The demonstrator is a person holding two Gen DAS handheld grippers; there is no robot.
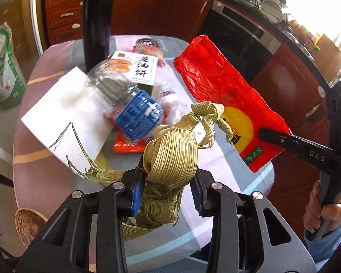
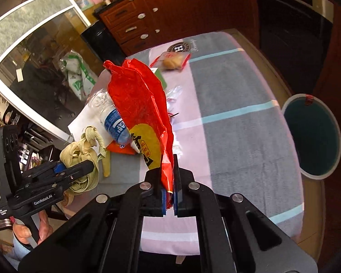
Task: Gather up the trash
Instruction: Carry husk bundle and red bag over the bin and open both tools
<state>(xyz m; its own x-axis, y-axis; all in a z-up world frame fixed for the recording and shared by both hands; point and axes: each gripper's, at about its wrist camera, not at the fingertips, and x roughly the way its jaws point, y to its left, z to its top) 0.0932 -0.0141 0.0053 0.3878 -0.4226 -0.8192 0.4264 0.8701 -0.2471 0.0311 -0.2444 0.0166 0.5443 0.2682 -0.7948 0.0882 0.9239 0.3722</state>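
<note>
Right wrist view: red plastic bag (image 2: pixel 145 113) clamped in right hand-held gripper (image 2: pixel 168 201), leaf bundle (image 1: pixel 170 152) in left hand-held gripper (image 1: pixel 168 191) — bottle (image 1: pixel 134 111), box (image 1: pixel 138 68), wrappers left on desk (image 2: pixel 243 118); bin (image 2: pixel 311 136) right — apparently empty.

The left gripper (image 1: pixel 168 188) is clamped on a bundle of dried leaf strips (image 1: pixel 172 152), lifted above the striped tablecloth (image 1: pixel 56 173). Beyond it, a clear plastic bottle (image 1: pixel 127 100) with a blue label lies on a white paper sheet (image 1: pixel 63 113), a printed box (image 1: pixel 138 68) behind it. At right, the right gripper (image 1: pixel 264 134) pinches a red plastic bag (image 1: pixel 216 79) by its near end, a hand (image 1: pixel 325 211) on its handle.
</note>
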